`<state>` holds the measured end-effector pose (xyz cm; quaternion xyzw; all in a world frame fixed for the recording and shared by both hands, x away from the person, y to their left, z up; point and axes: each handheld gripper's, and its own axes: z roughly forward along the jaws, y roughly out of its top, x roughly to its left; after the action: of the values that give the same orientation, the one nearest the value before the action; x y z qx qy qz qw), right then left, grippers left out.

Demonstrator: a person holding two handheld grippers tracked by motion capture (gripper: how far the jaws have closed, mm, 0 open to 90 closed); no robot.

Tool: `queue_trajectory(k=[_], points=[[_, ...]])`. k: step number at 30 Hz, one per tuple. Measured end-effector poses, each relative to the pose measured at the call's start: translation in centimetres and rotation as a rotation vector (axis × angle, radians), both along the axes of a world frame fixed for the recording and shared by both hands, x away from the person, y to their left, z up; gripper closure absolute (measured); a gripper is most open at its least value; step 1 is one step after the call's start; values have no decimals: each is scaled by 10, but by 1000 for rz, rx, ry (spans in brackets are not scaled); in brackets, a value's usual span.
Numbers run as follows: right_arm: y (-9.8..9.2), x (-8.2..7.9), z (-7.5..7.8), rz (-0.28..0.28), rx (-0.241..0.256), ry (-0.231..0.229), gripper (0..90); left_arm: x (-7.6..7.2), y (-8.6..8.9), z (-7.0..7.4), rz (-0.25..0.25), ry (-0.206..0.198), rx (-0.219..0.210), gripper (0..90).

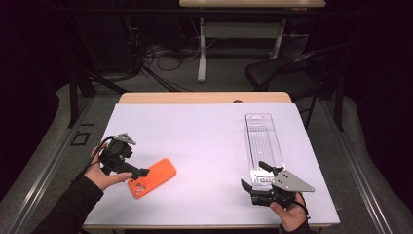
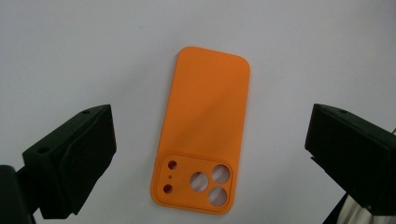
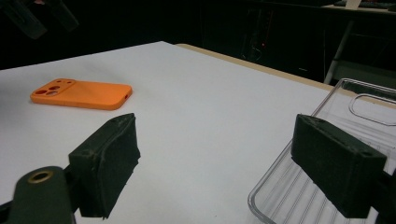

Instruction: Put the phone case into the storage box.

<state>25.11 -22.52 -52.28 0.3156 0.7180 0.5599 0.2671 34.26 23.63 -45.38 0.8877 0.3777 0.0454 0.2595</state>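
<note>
1. Orange phone case is lying flat on the white table, back side up, toward the near-left part of it; camera cutouts are at the end closest to the person's edge, pretty easy to spot in the left gripper view.
2. Left gripper sits right at the case's near-left end in the high view; its jaws are spread wide with nothing between them but air; from its own camera the case lies on the table between and beyond the two black jaws, not touched by either as far as I can see.
3. Left hand wraps the gripper body from below, dark sleeve coming in from the bottom-left corner.
4. Clear plastic tray is over on the right half of the table, long and narrow, running away from the person; ribbed floor, raised rim, see-through so the table shows right through it.
5. Right gripper hangs at the tray's near end; jaws also released and wide apart, gripping nothing; in the right gripper view one jaw sits over the tray's near corner, the other over bare table.
6. Case and tray are well apart; the right gripper view shows the case way off to its left.
</note>
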Motion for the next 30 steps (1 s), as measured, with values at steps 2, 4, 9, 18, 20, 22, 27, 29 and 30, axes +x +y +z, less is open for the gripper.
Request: queue_trajectory(k=[2,4,9,18,20,22,27,29,30], points=[[0,0,0,1,-2,-2,141,2,-3,0,-6,7,5,20],[0,0,0,0,-2,0,141,4,-7,1,-13,15,8,20],[0,0,-1,-1,-1,-1,141,7,-13,1,-28,22,24,20],[0,1,-1,0,-4,0,141,13,-27,3,-64,38,67,20],[0,1,-1,0,-5,1,141,15,-28,2,-67,42,75,20],[0,1,-1,-1,-5,2,141,16,-29,1,-66,49,80,20],[0,1,-1,0,-6,2,141,17,-32,-2,-87,68,130,32],[0,1,-1,2,-8,1,141,17,-33,-4,-99,78,155,57],[0,1,-1,2,-8,4,141,18,-33,-5,-101,86,167,61]])
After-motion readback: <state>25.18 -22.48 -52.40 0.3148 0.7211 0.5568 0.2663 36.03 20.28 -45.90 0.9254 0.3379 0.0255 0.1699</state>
